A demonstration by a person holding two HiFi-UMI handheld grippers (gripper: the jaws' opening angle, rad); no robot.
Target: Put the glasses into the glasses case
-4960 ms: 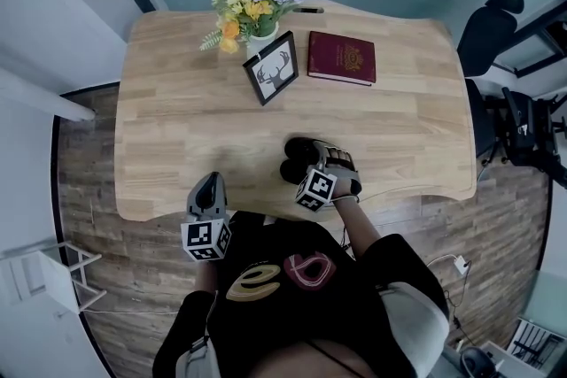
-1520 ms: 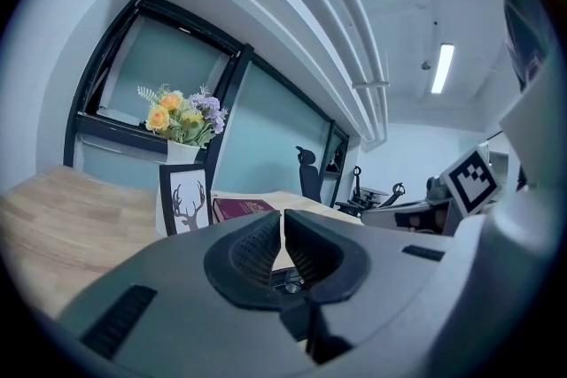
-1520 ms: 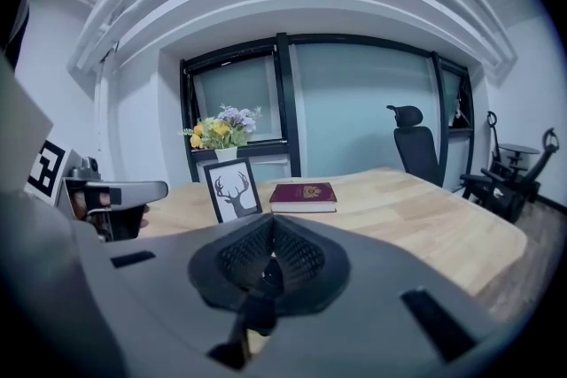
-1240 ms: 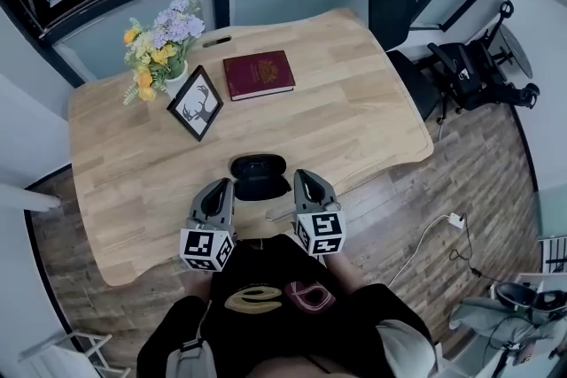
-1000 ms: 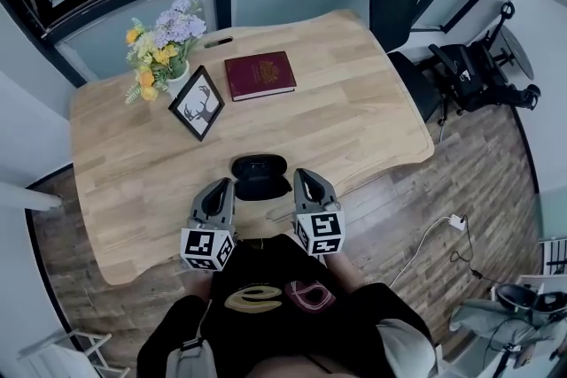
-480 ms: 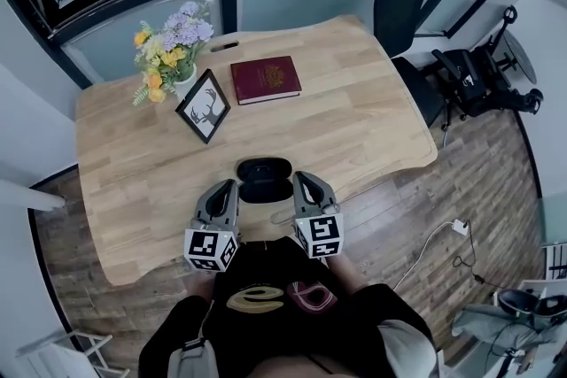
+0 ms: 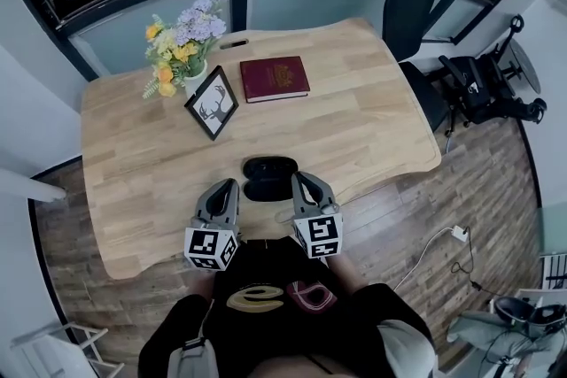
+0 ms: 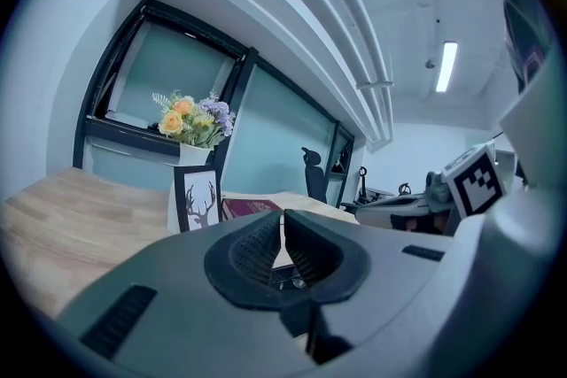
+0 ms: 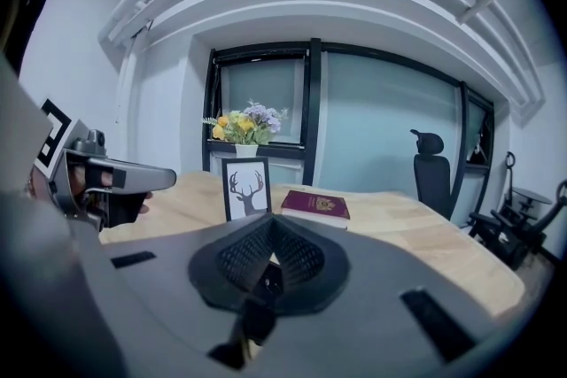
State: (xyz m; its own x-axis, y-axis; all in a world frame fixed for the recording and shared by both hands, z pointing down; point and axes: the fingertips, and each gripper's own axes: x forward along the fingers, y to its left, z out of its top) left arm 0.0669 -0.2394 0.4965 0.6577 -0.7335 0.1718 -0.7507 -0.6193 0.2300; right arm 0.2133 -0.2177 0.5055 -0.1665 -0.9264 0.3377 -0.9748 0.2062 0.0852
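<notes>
Back from the glasses case (image 7: 269,178) since five seconds ago, our right gripper (image 7: 301,179) now sits at the table (image 7: 372,128) edge. Our left gripper (image 7: 223,186) has its jaws together, empty. The closed case lies between both tips, seen only from the head view. Our right jaws are together too. The red book's (image 7: 275,78) gold print is unreadable.

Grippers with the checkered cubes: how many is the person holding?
2. The left gripper is just left of the black glasses case; the right gripper is just right of it. No others seem hidden.
</notes>
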